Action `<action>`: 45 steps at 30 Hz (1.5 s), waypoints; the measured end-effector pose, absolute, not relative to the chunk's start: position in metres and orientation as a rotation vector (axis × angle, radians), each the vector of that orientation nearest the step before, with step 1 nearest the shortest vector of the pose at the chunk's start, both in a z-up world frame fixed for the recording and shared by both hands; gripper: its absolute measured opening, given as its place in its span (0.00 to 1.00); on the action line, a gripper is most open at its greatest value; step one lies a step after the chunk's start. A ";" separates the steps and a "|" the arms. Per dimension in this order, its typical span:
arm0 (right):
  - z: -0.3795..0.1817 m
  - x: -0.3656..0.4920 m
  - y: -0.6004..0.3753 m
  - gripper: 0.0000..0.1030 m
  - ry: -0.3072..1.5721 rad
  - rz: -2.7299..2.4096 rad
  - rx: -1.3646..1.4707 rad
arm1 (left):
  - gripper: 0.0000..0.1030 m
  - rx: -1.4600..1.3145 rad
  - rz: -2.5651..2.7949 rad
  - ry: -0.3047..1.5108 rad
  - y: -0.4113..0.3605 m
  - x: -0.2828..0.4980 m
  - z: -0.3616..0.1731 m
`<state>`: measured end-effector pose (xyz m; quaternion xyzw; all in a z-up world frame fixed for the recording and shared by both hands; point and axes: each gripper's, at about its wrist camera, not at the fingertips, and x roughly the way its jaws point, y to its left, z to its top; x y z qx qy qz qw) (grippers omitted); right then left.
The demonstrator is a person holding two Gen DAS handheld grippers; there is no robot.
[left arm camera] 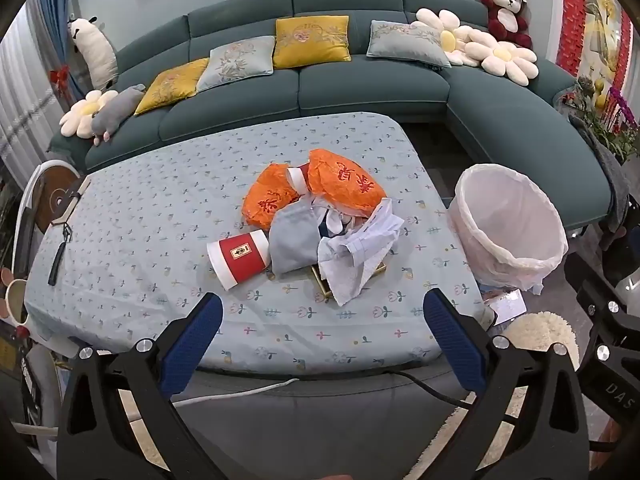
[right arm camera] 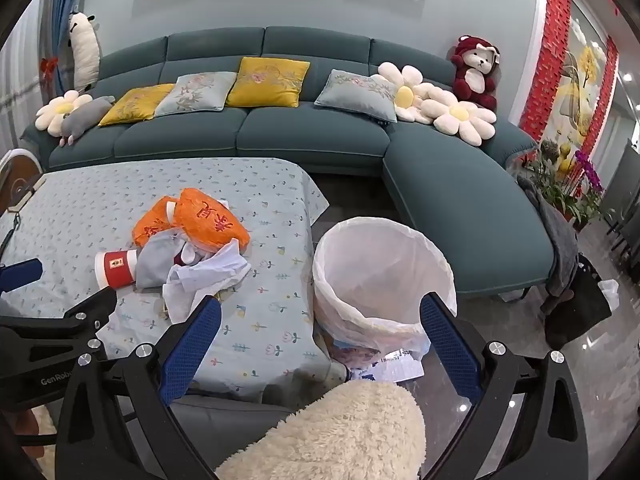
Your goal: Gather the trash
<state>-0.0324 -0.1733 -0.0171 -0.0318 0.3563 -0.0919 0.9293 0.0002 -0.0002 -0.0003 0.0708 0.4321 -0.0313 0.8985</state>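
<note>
Left wrist view: nothing collected yet — your left gripper (left arm camera: pixel 322 312) and right gripper (right arm camera: pixel 320 316) gape wide, empty.
Next, reach for the paper cup (left arm camera: pixel 239 259), then carry it to the lined bin (left arm camera: pixel 510 224) beside the table (left arm camera: pixel 120 248).

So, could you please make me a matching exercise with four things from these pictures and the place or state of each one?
Things:
1. red paper cup
2. bin with white liner
3. orange bags
4. left claw

Places or states:
A. standing beside the table, past its right edge
B. open, holding nothing
C. lying on its side on the tablecloth, at the left end of the pile
D. crumpled at the far side of the pile

Pairs: 1-C, 2-A, 3-D, 4-B
</note>
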 end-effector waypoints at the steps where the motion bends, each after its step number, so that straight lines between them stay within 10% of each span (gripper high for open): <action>1: -0.017 -0.032 -0.174 0.93 0.728 -0.189 -0.064 | 0.93 0.146 -0.064 0.895 0.000 0.000 0.000; 45: -0.017 -0.035 -0.181 0.93 0.728 -0.187 -0.056 | 0.92 0.143 -0.062 0.853 -0.001 -0.008 0.009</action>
